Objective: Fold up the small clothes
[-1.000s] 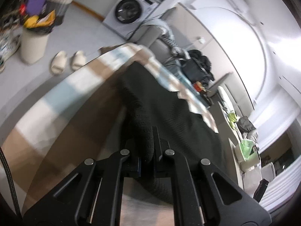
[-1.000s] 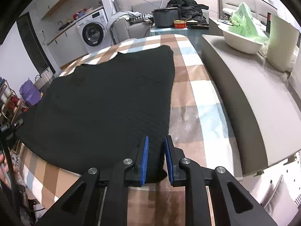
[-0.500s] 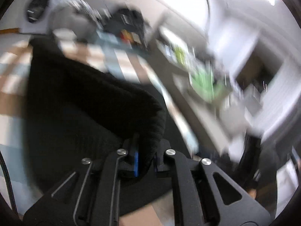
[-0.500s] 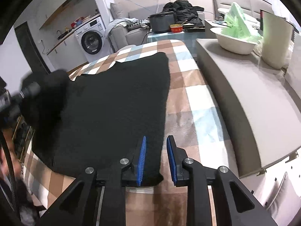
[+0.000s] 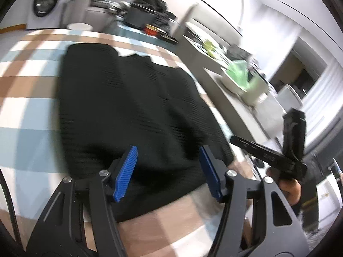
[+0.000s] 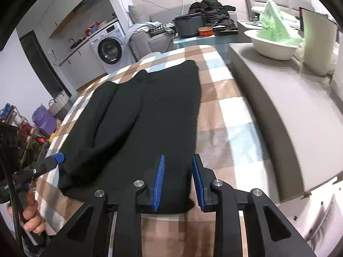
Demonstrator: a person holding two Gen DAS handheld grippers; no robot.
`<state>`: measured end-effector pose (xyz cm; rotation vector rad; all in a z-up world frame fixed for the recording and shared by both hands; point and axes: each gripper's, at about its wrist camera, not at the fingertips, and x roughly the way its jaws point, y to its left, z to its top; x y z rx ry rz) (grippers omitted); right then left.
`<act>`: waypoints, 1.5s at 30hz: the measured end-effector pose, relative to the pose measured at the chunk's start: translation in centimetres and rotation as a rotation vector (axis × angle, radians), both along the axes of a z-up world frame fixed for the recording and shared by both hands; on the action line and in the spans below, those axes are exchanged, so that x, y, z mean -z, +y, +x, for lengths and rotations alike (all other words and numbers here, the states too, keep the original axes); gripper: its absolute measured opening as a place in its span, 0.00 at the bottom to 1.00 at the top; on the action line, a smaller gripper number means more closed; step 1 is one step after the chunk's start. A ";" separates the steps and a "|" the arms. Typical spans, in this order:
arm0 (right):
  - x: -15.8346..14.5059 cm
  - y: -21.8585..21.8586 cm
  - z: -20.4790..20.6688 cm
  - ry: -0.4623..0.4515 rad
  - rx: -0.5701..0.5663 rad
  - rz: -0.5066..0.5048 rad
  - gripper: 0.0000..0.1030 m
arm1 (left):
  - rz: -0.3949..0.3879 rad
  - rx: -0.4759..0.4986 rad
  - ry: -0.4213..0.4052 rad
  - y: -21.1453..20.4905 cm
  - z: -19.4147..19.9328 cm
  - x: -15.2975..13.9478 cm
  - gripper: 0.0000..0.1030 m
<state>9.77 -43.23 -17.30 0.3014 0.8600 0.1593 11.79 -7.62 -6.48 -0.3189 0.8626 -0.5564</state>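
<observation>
— At the near edge of the checked table (image 6: 223,107), what are the tools doing?

— The left gripper (image 5: 169,171) has just been opening; its blue pads stand spread above the black knit garment (image 6: 154,115), gripping nothing. The right gripper (image 6: 176,181), jaws parted, straddles the hem's near corner, seemingly to anchor it.

— And the garment itself?

— It lies flat on the table, its left side doubled inward. Far beyond it stands a washing machine (image 6: 109,49).

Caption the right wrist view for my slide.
Black garment, one side folded over, on a checked cloth.
</observation>
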 end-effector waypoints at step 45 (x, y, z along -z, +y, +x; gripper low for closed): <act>1.6 4.2 3.9 0.121 -0.078 0.236 0.06 | 0.093 0.020 -0.121 7.9 -5.5 1.3 0.01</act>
